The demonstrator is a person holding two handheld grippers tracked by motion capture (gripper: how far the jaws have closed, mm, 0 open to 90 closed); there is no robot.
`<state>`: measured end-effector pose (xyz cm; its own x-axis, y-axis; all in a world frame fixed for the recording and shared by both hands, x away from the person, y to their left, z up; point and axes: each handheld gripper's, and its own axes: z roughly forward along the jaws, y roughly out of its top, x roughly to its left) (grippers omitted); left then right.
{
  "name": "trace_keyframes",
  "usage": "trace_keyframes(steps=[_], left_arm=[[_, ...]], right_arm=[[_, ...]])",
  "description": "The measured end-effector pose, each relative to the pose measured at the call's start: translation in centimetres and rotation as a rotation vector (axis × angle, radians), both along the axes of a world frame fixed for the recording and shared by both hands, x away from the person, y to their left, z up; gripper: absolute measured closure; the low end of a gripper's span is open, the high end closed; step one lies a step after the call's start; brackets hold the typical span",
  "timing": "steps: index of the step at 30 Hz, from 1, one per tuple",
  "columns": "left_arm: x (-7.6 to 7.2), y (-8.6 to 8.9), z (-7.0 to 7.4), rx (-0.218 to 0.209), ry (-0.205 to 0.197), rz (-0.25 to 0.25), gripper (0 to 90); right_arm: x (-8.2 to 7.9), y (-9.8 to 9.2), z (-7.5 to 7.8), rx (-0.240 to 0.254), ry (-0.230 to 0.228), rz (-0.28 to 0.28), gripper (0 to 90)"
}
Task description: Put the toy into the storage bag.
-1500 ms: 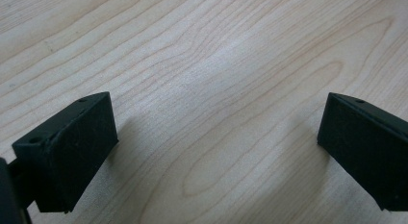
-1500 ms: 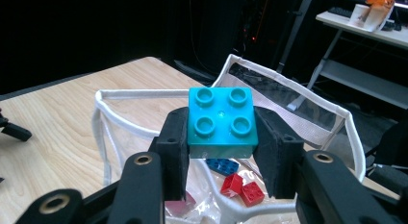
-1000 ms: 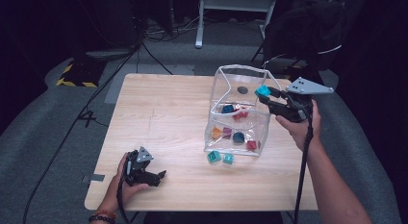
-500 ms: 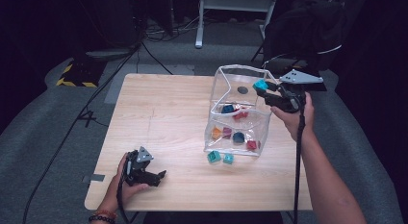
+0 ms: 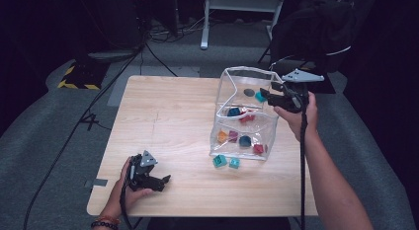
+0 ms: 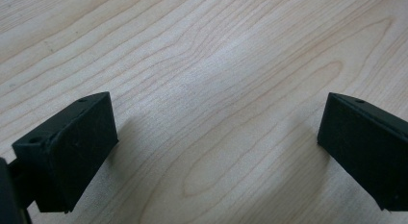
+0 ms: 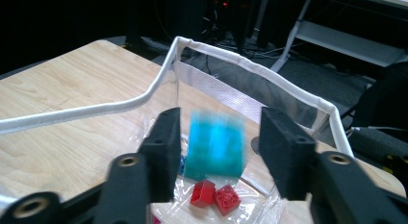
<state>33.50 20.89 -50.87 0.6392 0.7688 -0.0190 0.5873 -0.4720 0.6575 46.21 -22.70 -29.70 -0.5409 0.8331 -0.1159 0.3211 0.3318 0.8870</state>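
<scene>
My right gripper (image 5: pixel 265 96) hovers over the open mouth of a clear plastic bag (image 5: pixel 245 70) with a white rim (image 7: pixel 144 96). Its jaws have just been opening. A teal block (image 7: pixel 215 146) is between them, blurred, with a gap on each side, so the pads do not press on it. The same teal block (image 5: pixel 260 96) is at the gripper's tip in the high view. Several coloured blocks lie inside the bag, among them two red ones (image 7: pixel 215 195). My left gripper (image 5: pixel 166 179) rests on the table near its front left, open (image 6: pixel 216 137) over bare wood.
Two teal blocks (image 5: pixel 220 161) (image 5: pixel 234 163) lie on the wooden table (image 5: pixel 168 116) just in front of the bag. Cables run over the grey floor at the left. A black chair stands behind the right hand.
The right gripper has shifted slightly left over the bag's mouth, and its jaws have parted from the teal block they held. The left gripper has stayed put.
</scene>
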Motion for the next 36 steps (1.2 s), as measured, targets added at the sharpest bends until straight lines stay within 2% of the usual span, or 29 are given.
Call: trace_keyframes(steps=[8, 16, 23, 25, 27, 36], left_arm=[[0.0, 0.0, 0.0, 0.000, 0.000, 0.001, 0.5], [0.0, 0.0, 0.0, 0.000, -0.001, 0.000, 0.5], [0.0, 0.0, 0.0, 0.001, -0.002, 0.000, 0.5], [0.0, 0.0, 0.0, 0.001, -0.001, 0.000, 0.5], [0.0, 0.0, 0.0, 0.000, -0.002, 0.001, 0.5], [0.0, 0.0, 0.0, 0.000, -0.001, 0.000, 0.5]], right_arm=[[-0.7, -0.1, 0.0, 0.012, -0.010, 0.018, 49.4], [-2.4, -0.1, 0.9, 0.016, -0.048, 0.054, 48.8], [-5.4, -0.4, 1.5, 0.006, -0.084, 0.125, 50.6], [-6.3, -0.8, 1.5, 0.017, -0.094, 0.138, 49.9], [-7.0, -1.1, 1.5, 0.035, -0.093, 0.155, 49.2], [-10.2, -1.7, 0.5, 0.038, -0.109, 0.230, 48.3]])
